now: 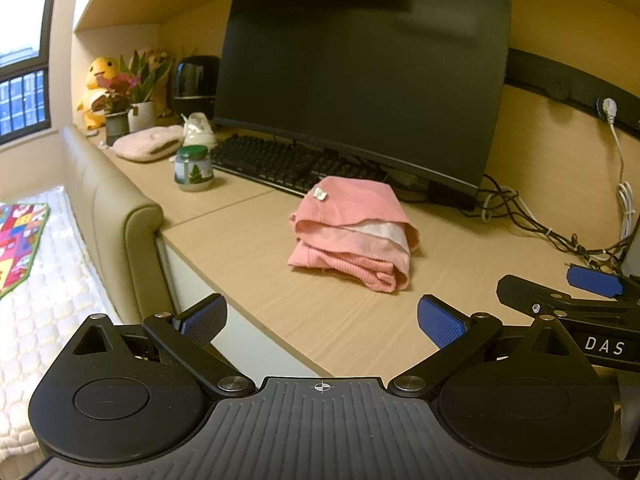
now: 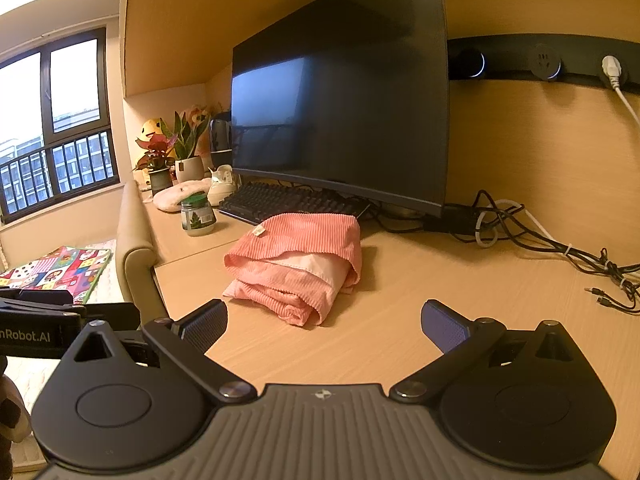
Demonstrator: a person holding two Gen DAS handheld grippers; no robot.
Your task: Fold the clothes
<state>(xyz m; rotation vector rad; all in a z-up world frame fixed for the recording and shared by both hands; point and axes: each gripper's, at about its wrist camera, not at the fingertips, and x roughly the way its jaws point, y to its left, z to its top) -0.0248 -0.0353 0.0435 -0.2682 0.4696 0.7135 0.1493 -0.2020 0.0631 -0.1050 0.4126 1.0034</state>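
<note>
Garment (image 1: 352,232) pink, ribbed, loosely folded, paler lining apparently showing, left tool (image 1: 320,320) spread, right tool (image 2: 324,322) spread

— What sort of place is this?

— A bedroom at home. A bed (image 1: 48,264) with a bright quilt (image 2: 60,266) sits beside the wooden tabletop (image 1: 248,248).

— What else shows it?

— A monitor (image 1: 360,72), a keyboard (image 1: 272,160), potted plants (image 2: 184,148), a yellow plush toy (image 1: 98,80) and a window (image 2: 56,120) facing apartment blocks.

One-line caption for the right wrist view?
Open right gripper faces a folded pink ribbed garment on the wooden desk.
</note>
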